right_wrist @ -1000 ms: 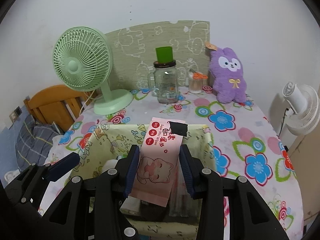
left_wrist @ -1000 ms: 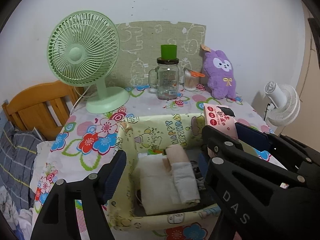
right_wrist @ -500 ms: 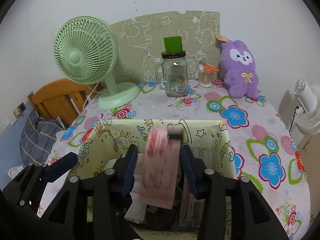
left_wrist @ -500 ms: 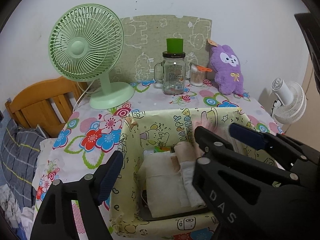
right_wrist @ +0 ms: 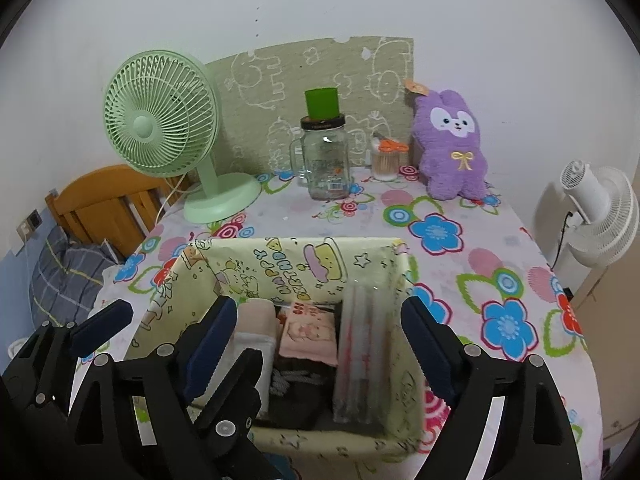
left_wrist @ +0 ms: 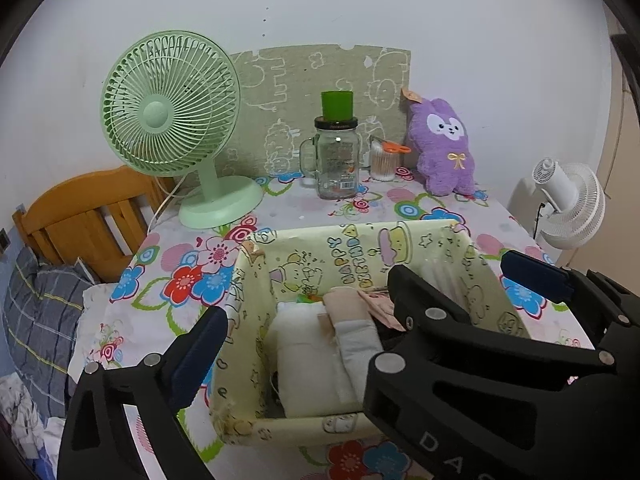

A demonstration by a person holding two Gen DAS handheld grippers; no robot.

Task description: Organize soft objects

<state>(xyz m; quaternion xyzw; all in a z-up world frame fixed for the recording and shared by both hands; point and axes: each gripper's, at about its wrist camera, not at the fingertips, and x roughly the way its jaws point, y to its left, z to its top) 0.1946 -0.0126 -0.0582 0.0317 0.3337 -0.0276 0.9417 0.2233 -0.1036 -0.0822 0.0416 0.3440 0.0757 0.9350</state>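
Note:
A yellow cartoon-print fabric box (right_wrist: 300, 260) (left_wrist: 340, 248) stands on the flowered tablecloth. In it lie a white folded cloth (left_wrist: 304, 352), a beige and grey roll (left_wrist: 352, 320), a clear pack (right_wrist: 360, 340) and a pink wipes pack (right_wrist: 308, 332). My right gripper (right_wrist: 318, 336) (left_wrist: 468, 280) hovers over the box, its jaws opening and touching nothing, the pink pack loose below them. My left gripper (left_wrist: 320, 348) is at the box's near left corner, jaws opening, nothing held; its right finger is hidden behind the right gripper. A purple plush (right_wrist: 452, 144) sits at the back right.
A green desk fan (left_wrist: 168, 120) stands back left, a glass jar mug (left_wrist: 336, 160) with a green cup on top in the middle, and a swab holder (right_wrist: 386, 160) beside the plush. A white fan (right_wrist: 596, 204) is off the table's right edge. A wooden headboard (left_wrist: 80, 216) and bedding lie left.
The right gripper's jaws spread apart and let go of the pink pack, which dropped flat into the box. The left gripper's jaws also widened.

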